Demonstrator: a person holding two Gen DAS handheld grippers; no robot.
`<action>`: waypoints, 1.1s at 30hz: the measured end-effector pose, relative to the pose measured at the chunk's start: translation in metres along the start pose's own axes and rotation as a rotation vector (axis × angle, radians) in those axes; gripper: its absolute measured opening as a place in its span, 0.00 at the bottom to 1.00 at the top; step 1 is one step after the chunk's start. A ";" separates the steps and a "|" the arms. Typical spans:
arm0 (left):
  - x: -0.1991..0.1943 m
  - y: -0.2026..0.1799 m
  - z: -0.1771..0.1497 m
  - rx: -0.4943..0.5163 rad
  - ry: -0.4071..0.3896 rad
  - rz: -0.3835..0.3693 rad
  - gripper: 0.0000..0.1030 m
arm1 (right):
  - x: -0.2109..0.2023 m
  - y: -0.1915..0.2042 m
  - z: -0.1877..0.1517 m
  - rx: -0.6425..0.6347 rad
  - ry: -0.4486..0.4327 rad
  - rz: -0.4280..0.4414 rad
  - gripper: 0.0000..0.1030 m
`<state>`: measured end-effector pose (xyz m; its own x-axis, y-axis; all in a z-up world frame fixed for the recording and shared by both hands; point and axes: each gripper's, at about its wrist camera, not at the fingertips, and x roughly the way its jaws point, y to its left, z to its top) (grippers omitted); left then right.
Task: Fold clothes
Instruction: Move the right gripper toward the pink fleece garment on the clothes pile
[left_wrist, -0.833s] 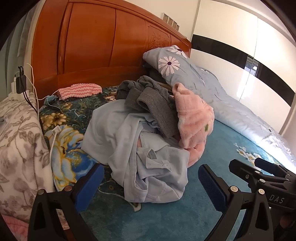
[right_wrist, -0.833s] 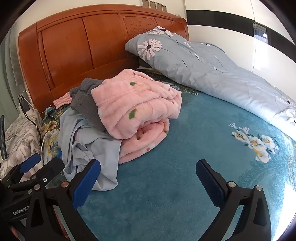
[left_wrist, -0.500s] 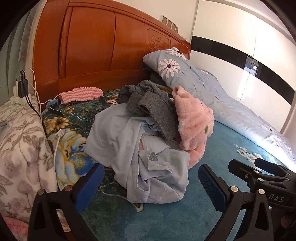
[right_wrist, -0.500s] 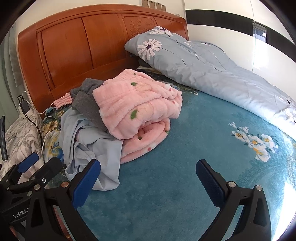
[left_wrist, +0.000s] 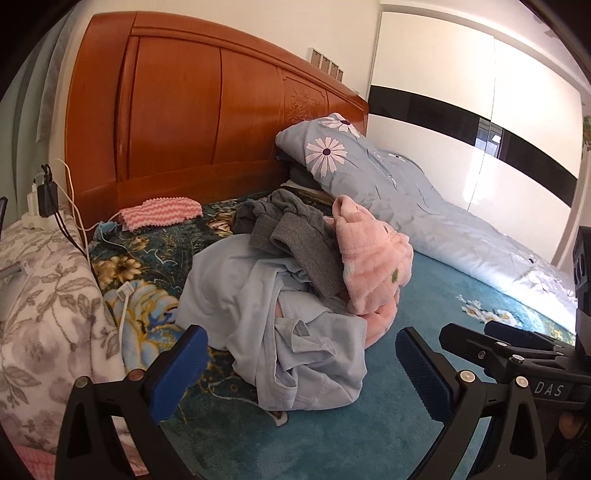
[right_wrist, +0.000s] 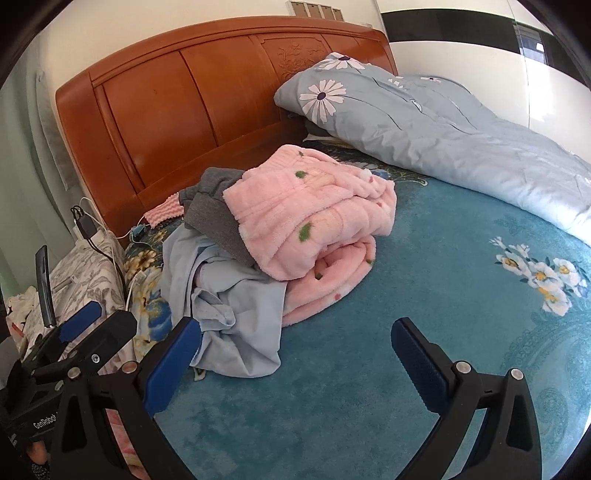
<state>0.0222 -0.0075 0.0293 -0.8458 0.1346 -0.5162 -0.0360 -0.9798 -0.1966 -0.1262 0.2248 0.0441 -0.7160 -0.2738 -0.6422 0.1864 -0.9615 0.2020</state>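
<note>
left tool (left_wrist: 299, 365) jaws spread wide, nothing gripped, hovering just short of the clothes pile's (left_wrist: 295, 288) front edge. right tool (right_wrist: 295, 354) equally wide, empty, over bare teal bedspread (right_wrist: 424, 266) right of the pile. pile: light-blue garment (left_wrist: 258, 314) in front, grey garment (left_wrist: 299, 240) on top, pink fleece (right_wrist: 310, 218) on its right. headboard (left_wrist: 184, 122) behind the pile, blue floral duvet (right_wrist: 424, 133) further right.

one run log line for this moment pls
phase: approach | left gripper: jaws open, empty | right gripper: jaws open, empty | pile: light blue garment, grey garment, pink fleece unfolded
</note>
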 end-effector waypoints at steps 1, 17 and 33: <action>-0.002 0.000 0.001 0.000 0.000 0.003 1.00 | -0.002 0.001 0.000 -0.003 -0.005 -0.002 1.00; -0.005 0.015 0.008 -0.048 -0.003 0.018 1.00 | -0.003 0.010 0.005 -0.023 -0.024 0.102 1.00; 0.018 0.027 0.001 -0.062 0.028 0.012 1.00 | 0.012 0.015 0.035 -0.123 -0.122 0.034 1.00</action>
<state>0.0059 -0.0319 0.0155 -0.8308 0.1275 -0.5417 0.0083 -0.9704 -0.2412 -0.1552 0.2077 0.0654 -0.7830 -0.3080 -0.5404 0.2871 -0.9497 0.1252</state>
